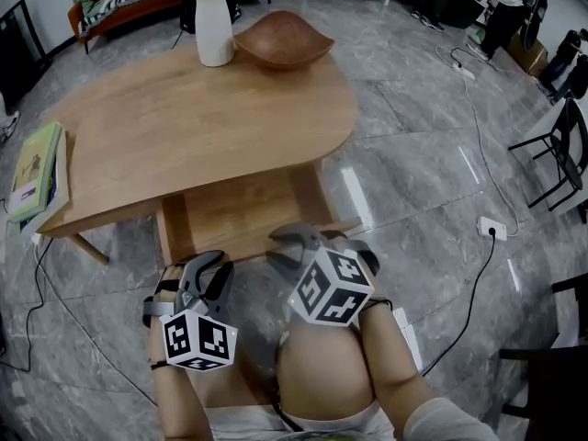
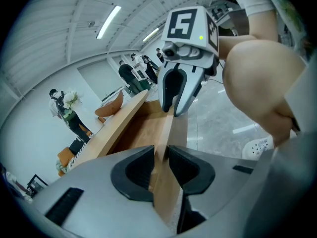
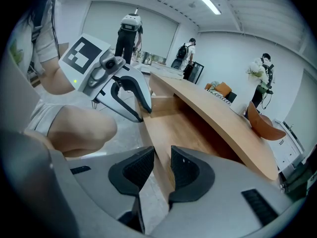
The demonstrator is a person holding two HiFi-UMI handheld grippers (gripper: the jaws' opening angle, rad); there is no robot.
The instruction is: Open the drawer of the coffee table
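The wooden coffee table (image 1: 202, 127) has its drawer (image 1: 243, 211) pulled out toward me from under the top. My left gripper (image 1: 209, 266) clamps the drawer's front panel (image 2: 170, 128) near its left end, and in the left gripper view the panel's edge runs between the pads of this gripper (image 2: 159, 157). My right gripper (image 1: 299, 243) grips the same panel further right; in the right gripper view its jaws (image 3: 162, 165) sit on the panel (image 3: 148, 133). Each gripper shows in the other's view: right (image 2: 176, 95), left (image 3: 133, 95).
A white vase (image 1: 214, 26) and a wooden bowl (image 1: 283, 39) stand at the table's far end, books (image 1: 37, 168) at its left end. A power strip (image 1: 491, 228) with cables lies on the grey floor at right, near black chairs (image 1: 560, 145). My knee is under the right gripper.
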